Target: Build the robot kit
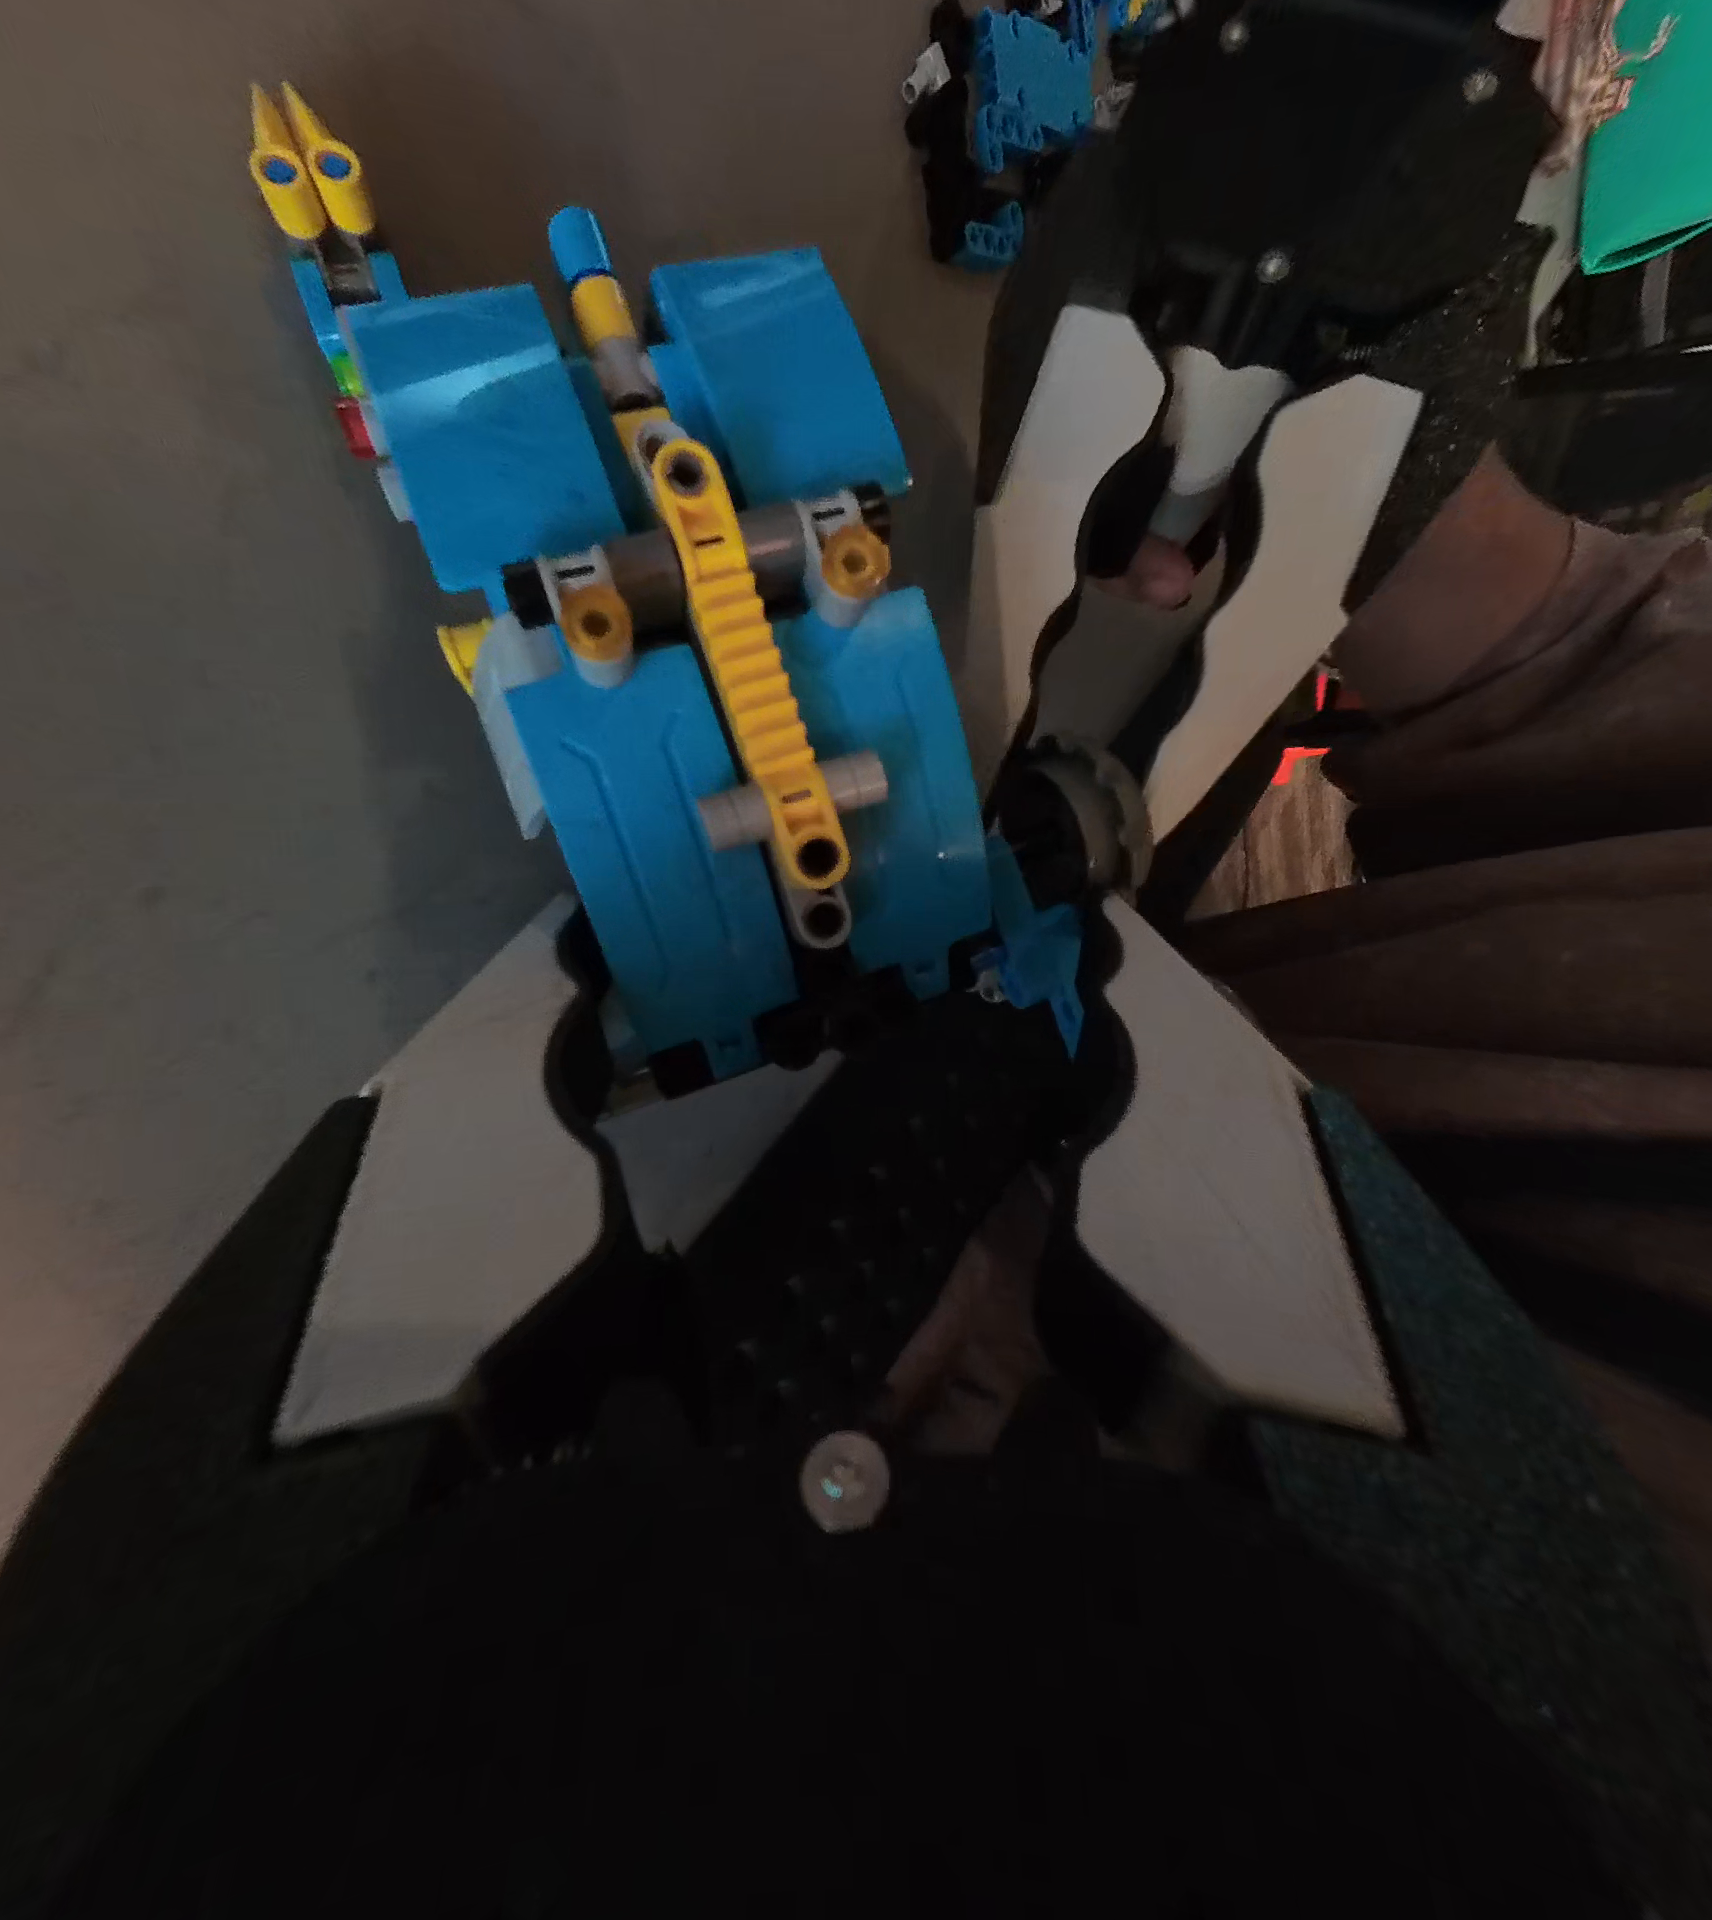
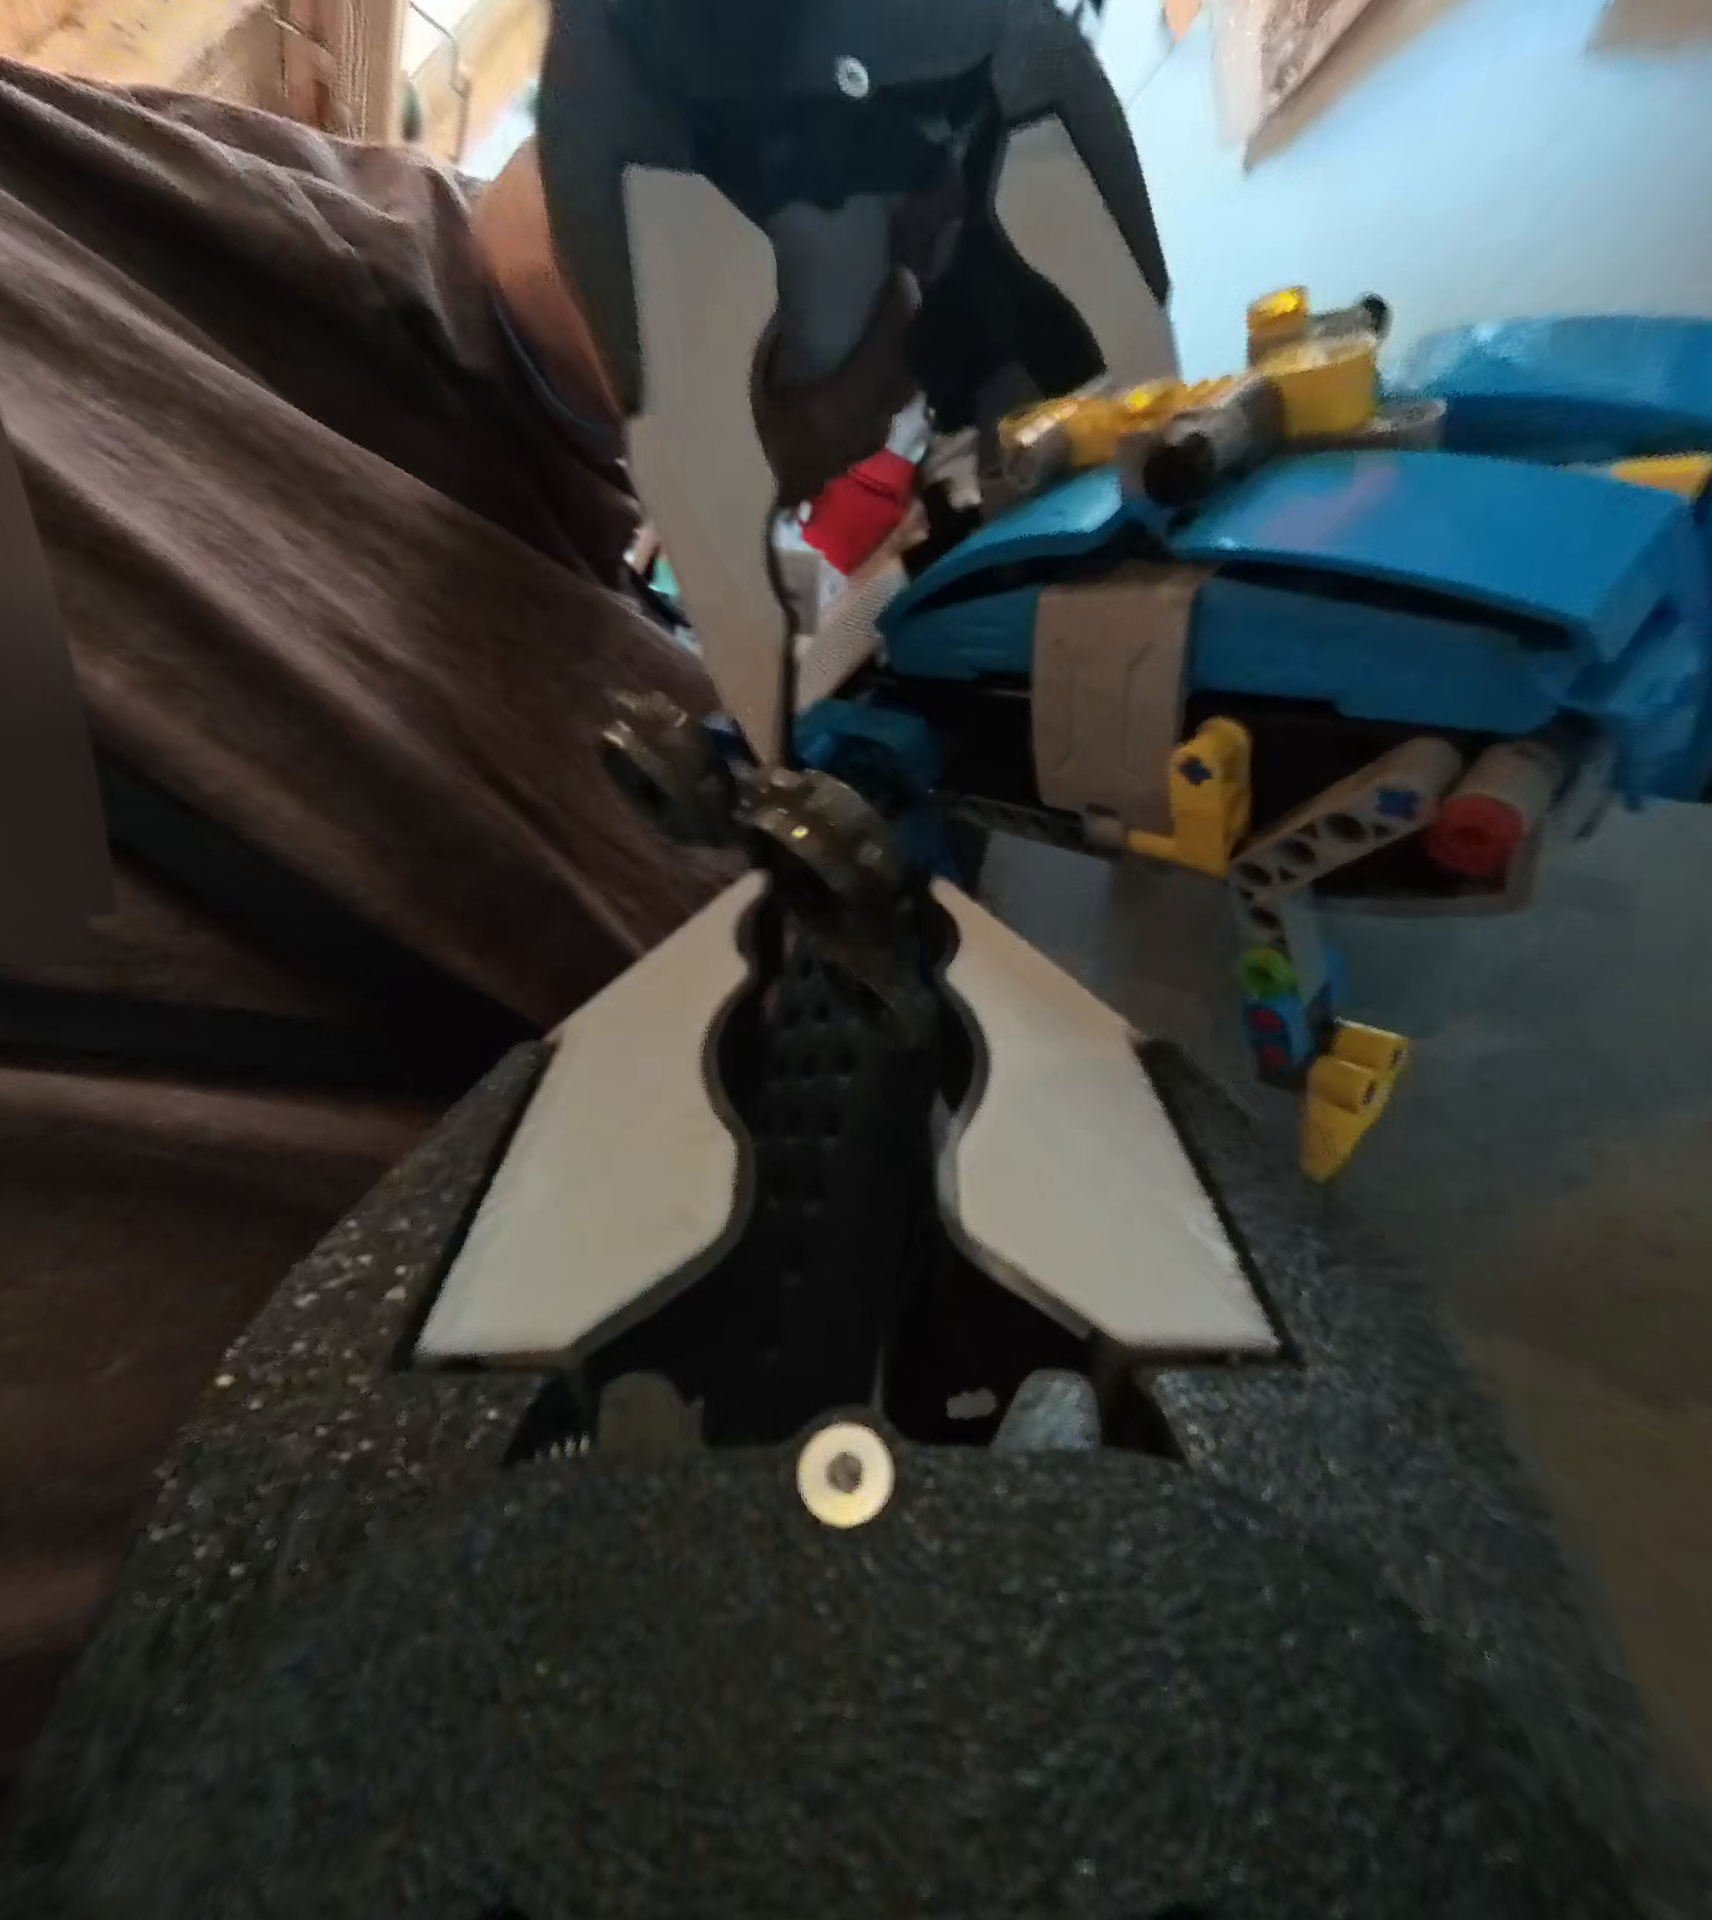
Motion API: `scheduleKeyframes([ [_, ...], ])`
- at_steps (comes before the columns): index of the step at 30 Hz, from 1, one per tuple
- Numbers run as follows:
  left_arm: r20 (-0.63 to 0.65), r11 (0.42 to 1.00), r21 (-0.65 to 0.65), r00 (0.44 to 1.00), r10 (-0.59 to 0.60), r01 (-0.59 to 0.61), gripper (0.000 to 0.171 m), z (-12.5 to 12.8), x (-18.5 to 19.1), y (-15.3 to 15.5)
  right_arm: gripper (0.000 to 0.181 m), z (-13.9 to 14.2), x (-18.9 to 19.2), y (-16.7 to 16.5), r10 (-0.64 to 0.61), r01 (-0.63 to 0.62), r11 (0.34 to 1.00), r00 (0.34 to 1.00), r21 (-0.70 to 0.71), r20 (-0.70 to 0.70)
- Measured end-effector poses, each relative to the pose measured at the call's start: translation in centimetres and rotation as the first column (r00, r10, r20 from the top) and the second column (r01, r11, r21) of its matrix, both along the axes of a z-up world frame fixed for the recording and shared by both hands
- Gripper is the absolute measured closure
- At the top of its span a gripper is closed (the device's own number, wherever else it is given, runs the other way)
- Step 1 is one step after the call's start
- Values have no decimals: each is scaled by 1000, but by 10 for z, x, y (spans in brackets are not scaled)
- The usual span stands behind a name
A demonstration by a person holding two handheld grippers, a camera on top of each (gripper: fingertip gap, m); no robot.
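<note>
Brown cloth [image 2: 239,582], folded and draped, fills the left half of the right wrist view and the right edge of the left wrist view. Grey surface [image 1: 104,727] takes the left side of the left wrist view.

Blue-and-yellow brick model [image 1: 706,644] sits centre frame in the left wrist view, its near end wedged between the white fingers of the left gripper [image 1: 836,997]; jaws stand fairly wide, clamped on the model's base. Yellow toothed beam [image 1: 743,665] runs down the model's middle, with a grey cross pin through its lower end. Two yellow pointed pieces [image 1: 306,156] stick out at upper left.

Right gripper [image 2: 847,883] sits centre in the right wrist view, jaws narrow, pinching a dark gear [image 2: 821,821] at the fingertips. The gear lies against the model's left end, just beside the left gripper's finger. In the left wrist view the same gear shows at centre right, touching the model's lower right corner.

A second small blue-and-black brick assembly [image 1: 1008,114] lies at the top of the left wrist view, well apart. Teal sheet [image 1: 1693,125] sits at upper right.
</note>
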State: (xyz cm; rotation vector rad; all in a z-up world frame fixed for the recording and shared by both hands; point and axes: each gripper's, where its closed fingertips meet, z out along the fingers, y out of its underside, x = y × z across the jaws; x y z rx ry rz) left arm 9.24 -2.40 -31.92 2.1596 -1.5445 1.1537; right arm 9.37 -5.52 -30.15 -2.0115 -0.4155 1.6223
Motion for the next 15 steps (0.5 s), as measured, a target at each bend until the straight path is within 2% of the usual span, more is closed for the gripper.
scheduleKeyframes([
  [11,-12,999,-47,1000,-17,16,84,1,1,-2,158,3,0,-1,-20,10,998,988,-64,-155],
  [15,1,998,-43,999,-40,40,84,1,-1,-2,158,2,-3,-1,-32,29,999,989,-24,-147],
])
